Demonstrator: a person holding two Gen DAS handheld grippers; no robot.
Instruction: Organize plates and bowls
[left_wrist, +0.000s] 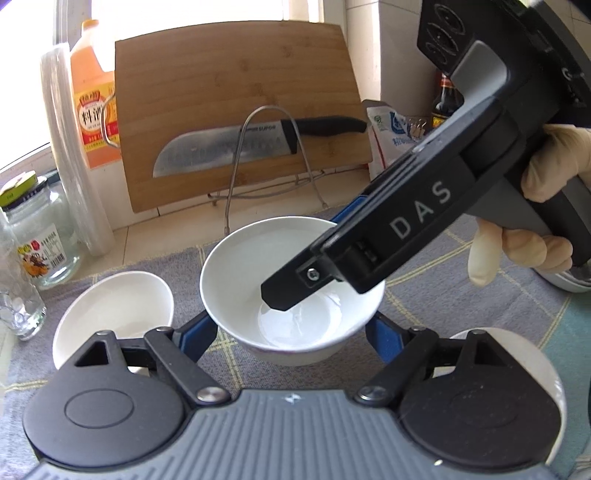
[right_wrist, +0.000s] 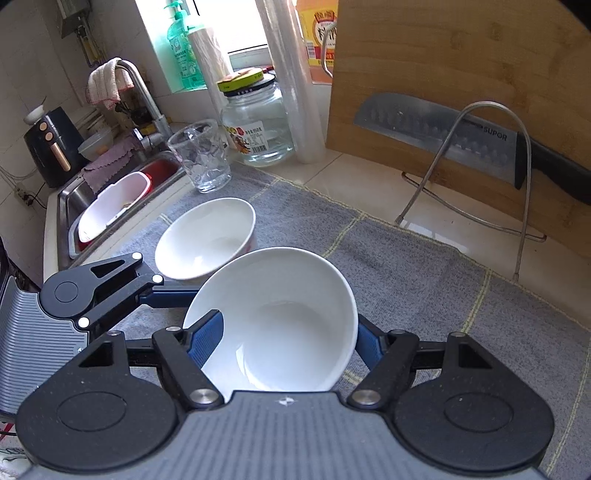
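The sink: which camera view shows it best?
The right wrist view: the sink lies at the far left, holding a white basin. The left wrist view shows none of it.

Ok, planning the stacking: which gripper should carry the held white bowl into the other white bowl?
Probably right. The right gripper already clamps the tilted white ceramic bowl, while the left gripper flanks its sides. The second white bowl sits close by.

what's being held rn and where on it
The right gripper holds the white bowl by its rim, one finger inside, one outside. The left gripper straddles that bowl's sides; whether it presses cannot be told.
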